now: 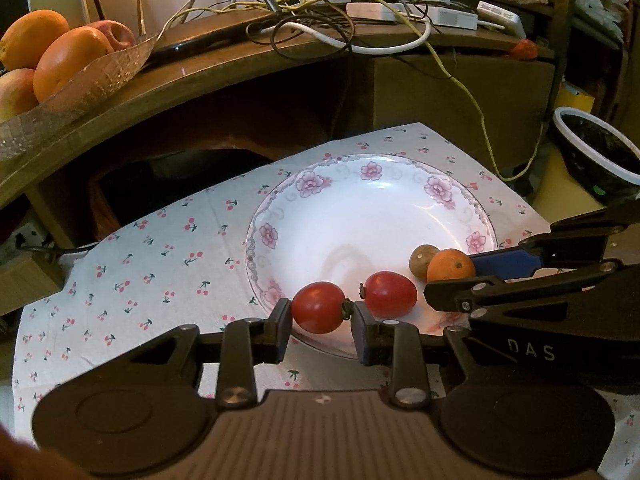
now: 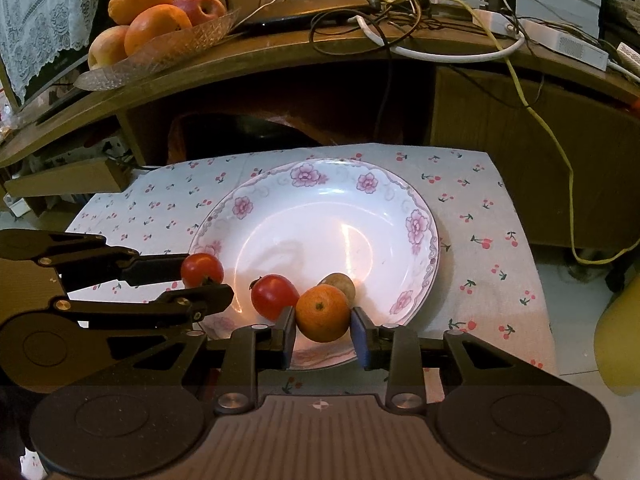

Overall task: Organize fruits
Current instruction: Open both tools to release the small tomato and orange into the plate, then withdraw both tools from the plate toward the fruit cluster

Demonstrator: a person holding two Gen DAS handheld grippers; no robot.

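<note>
My left gripper is clamped on a cherry tomato, its two pads pressing the fruit's ends so that the tomato's long axis runs straight across from finger to finger, stem nub against the right-hand pad. It sits at the near rim of the flowered plate, which lies on the cherry-print cloth; whether it is just lifted or resting on the rim I cannot tell. My right gripper brackets the small orange citrus: its left pad touches the fruit, and on the right side I see what may be a thin gap, so I judge it closed on the fruit but lightly. That fruit is over the near part of the plate, with a brownish round fruit touching it just behind and a second cherry tomato just beside it on the left. The relation that matters is this: both held fruits lie dead ahead between their own fingers, and the two grippers are close side by side, the right one's fingers crossing near the loose tomato in the left view. The loose tomato lies between the two tools, about as near to one as to the other. The glass fruit bowl with oranges and apples stands up on the shelf, well apart, ahead and left.
</note>
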